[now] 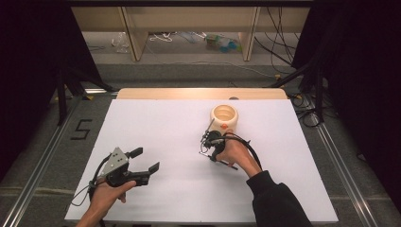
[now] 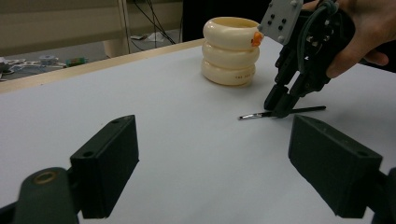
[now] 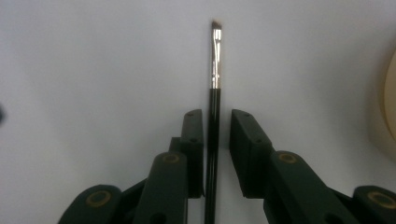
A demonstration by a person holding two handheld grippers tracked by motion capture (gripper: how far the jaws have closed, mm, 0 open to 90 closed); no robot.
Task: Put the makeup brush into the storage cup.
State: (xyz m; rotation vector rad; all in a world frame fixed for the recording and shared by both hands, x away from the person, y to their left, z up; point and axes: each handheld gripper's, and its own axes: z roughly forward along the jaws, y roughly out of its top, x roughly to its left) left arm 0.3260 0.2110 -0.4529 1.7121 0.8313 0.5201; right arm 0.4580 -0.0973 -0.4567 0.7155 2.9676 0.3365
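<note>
I see my right gripper (image 3: 216, 140) pitched steeply down, jaws narrowed around the thin black silver-ferruled brush (image 3: 214, 70) lying on the white surface (image 1: 165, 137) with a gap remaining, while my left gripper (image 1: 144, 160) hovers level, jaws wide apart.

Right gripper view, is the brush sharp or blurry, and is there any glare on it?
Right gripper view: the brush looks soft, its metal ferrule glinting; the near jaws are blurred. Left gripper view: the cream holder looks fairly sharp. High view: the white table is evenly lit.
</note>
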